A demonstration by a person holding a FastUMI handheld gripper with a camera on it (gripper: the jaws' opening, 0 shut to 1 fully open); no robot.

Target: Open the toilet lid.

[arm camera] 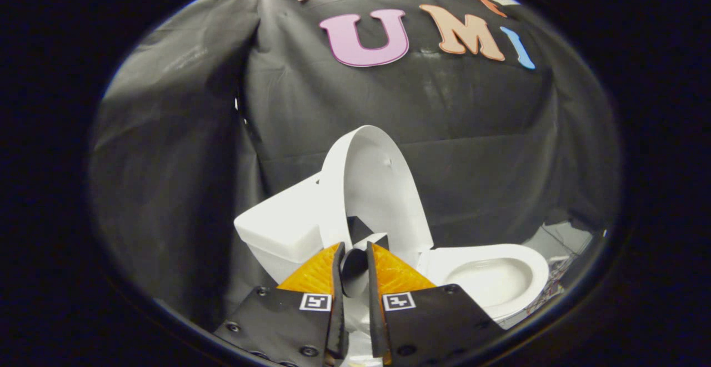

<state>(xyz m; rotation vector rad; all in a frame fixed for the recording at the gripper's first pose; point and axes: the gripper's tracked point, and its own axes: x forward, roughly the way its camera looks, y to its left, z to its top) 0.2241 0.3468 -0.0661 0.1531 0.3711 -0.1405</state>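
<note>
- Lid point(383, 189) stands raised, just beyond my fingers, leaning toward the tank point(278, 225).
- My gripper point(355, 253) has its fingers nearly together, narrow gap, gripping nothing I can tell.
- Bowl point(491, 278) lies open beside them.

The gripper point(355, 256) has two wedge-shaped fingers point(314, 275) with a ribbed, textured face that narrows toward the tips. Each finger sits on a flat, dark, matte plate point(278, 322) that widens toward the camera. A small square black-and-white marker point(315, 302) sits on each plate beside the inner edge. Round screw heads point(309, 350) dot the plates near their corners and edges.
</note>
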